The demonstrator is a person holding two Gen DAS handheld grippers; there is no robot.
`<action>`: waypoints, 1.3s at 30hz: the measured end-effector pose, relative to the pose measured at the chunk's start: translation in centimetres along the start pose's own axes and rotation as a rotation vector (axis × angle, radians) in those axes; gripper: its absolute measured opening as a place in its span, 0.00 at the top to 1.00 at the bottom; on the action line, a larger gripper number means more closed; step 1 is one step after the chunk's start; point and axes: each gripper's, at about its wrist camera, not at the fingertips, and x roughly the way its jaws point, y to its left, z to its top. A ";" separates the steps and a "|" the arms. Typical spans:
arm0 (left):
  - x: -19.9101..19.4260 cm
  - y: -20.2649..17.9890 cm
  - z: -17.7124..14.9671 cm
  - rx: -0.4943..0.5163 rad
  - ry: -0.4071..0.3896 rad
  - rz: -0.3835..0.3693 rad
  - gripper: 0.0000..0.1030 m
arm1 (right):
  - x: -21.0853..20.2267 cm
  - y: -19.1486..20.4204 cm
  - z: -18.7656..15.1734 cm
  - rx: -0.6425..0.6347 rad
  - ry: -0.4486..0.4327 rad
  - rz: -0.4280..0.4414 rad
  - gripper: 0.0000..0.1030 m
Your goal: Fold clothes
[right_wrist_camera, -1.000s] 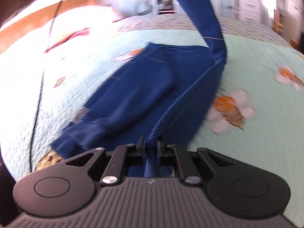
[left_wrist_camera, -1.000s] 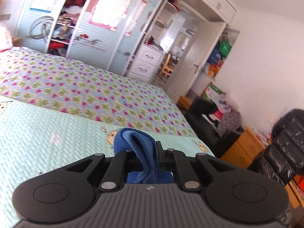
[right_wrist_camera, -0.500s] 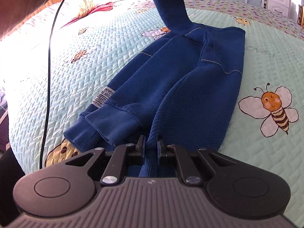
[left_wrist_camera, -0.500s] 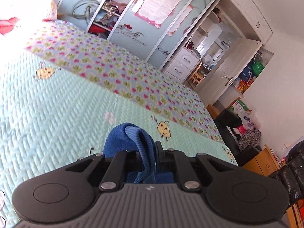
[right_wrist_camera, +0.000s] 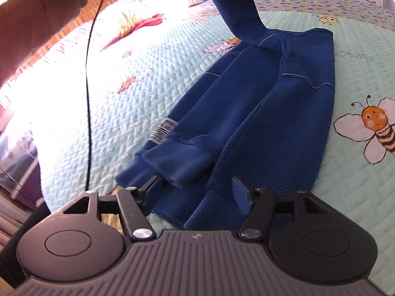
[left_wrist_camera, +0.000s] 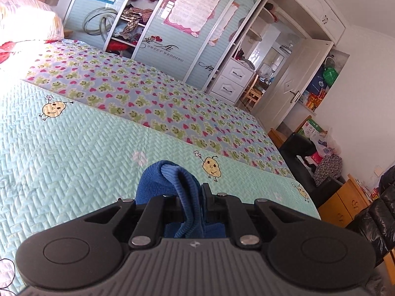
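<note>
Blue knitted sweater [right_wrist_camera: 259, 113] lies on the bed [right_wrist_camera: 148, 79] between the right hand-held gripper's [right_wrist_camera: 197, 192] opening jaws; the left hand-held gripper [left_wrist_camera: 190, 197] pinches its cuff [left_wrist_camera: 182, 187].

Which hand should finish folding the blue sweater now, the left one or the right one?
Probably the left. The left gripper is shut on the blue sweater's ribbed edge, holding that part up off the bed. The right gripper's jaws are opening, pads clear of the cloth lying between them.
</note>
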 end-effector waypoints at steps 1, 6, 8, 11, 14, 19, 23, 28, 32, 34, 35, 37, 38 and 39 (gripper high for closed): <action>0.0 -0.2 0.0 0.005 0.000 0.000 0.91 | -0.4 -0.5 -0.1 0.028 -0.015 0.030 0.38; 0.2 -0.4 -0.5 0.021 0.010 -0.015 0.91 | -3.1 -6.5 -1.2 0.354 -0.139 0.138 0.38; 0.3 -0.3 -0.9 0.020 0.019 -0.016 0.91 | -3.7 -9.0 -1.8 0.493 -0.183 0.196 0.37; 0.6 -0.3 -1.5 0.024 0.041 -0.013 0.91 | -3.4 -11.0 -2.7 0.636 -0.229 0.310 0.37; 0.9 -0.2 -1.9 0.029 0.055 -0.011 0.91 | -2.9 -10.5 -2.7 0.608 -0.216 0.330 0.37; 1.2 -0.3 -2.3 0.026 0.066 -0.017 0.91 | -0.7 -9.1 -1.2 0.585 -0.164 0.432 0.37; 1.2 -0.6 -2.9 0.037 0.086 -0.039 0.91 | 1.8 -8.7 0.2 0.610 -0.115 0.535 0.37; 1.1 -1.1 -4.1 0.066 0.113 -0.069 0.91 | 4.9 -9.8 -0.4 0.684 -0.065 0.444 0.68; 1.0 -1.5 -4.3 0.097 0.113 -0.067 0.91 | 4.2 -10.0 -0.1 0.720 -0.102 0.466 0.59; 0.7 -2.0 -4.1 0.131 0.103 -0.063 0.91 | 3.5 -10.2 -0.3 0.735 -0.133 0.493 0.53; 0.5 -2.4 -4.0 0.150 0.095 -0.067 0.91 | 3.2 -10.4 -0.5 0.746 -0.144 0.500 0.53; -0.1 -3.4 -3.8 0.202 0.075 -0.077 0.91 | 2.7 -10.9 -1.0 0.776 -0.162 0.526 0.52; -0.6 -4.3 -3.6 0.243 0.060 -0.079 0.91 | 2.4 -11.2 -1.3 0.793 -0.170 0.525 0.51; -1.0 -5.0 -3.5 0.274 0.046 -0.082 0.91 | 2.1 -11.5 -1.6 0.810 -0.177 0.524 0.48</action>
